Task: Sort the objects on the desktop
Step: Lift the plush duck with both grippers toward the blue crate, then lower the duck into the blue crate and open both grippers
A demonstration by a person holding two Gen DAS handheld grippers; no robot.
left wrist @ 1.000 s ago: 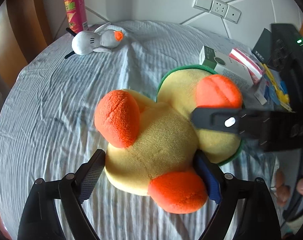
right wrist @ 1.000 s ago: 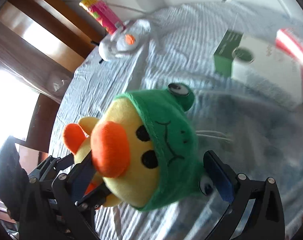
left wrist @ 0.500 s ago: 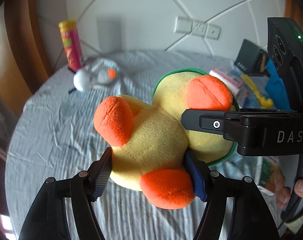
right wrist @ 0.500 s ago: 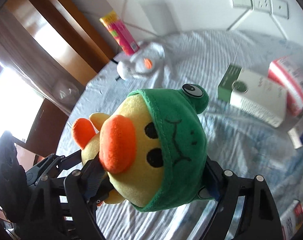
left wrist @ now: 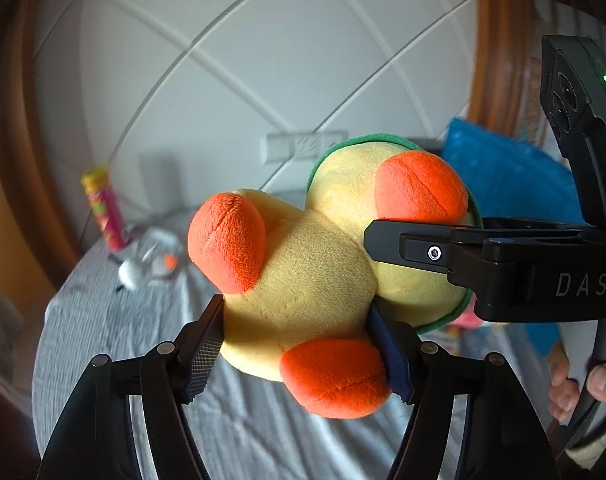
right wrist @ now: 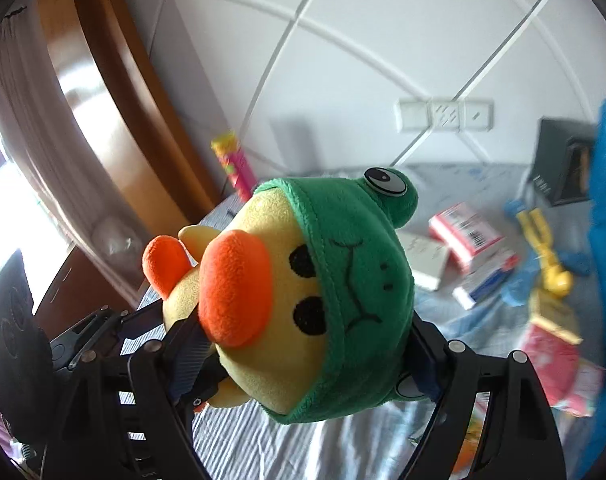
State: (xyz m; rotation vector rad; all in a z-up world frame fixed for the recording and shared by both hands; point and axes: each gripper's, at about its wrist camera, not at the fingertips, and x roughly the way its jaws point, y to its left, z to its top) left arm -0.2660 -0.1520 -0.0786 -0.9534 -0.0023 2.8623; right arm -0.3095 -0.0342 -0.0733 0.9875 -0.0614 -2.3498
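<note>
Raised well clear of the striped cloth (left wrist: 115, 344) since a second ago, when resting on it; now hanging in the air with the wall behind. Probably carried toward wherever soft toys belong, though no destination in sight. From the left wrist view, left to right: pink snack tube (left wrist: 103, 208) and small white plush (left wrist: 151, 266) far back and blurred, then the plush duck (left wrist: 303, 280) seen from below. Left gripper (left wrist: 299, 350) closed around the duck's body, pads pressed into the yellow fabric; right gripper (left wrist: 415, 244) reaching in from the right across the head. Only from the right wrist view: face, orange beak and green frog hood (right wrist: 359, 280), with the right gripper (right wrist: 303, 348) clamped on either side of the head, and farther right scattered boxes (right wrist: 467, 232) and a yellow toy (right wrist: 543, 248) lying unsorted.
</note>
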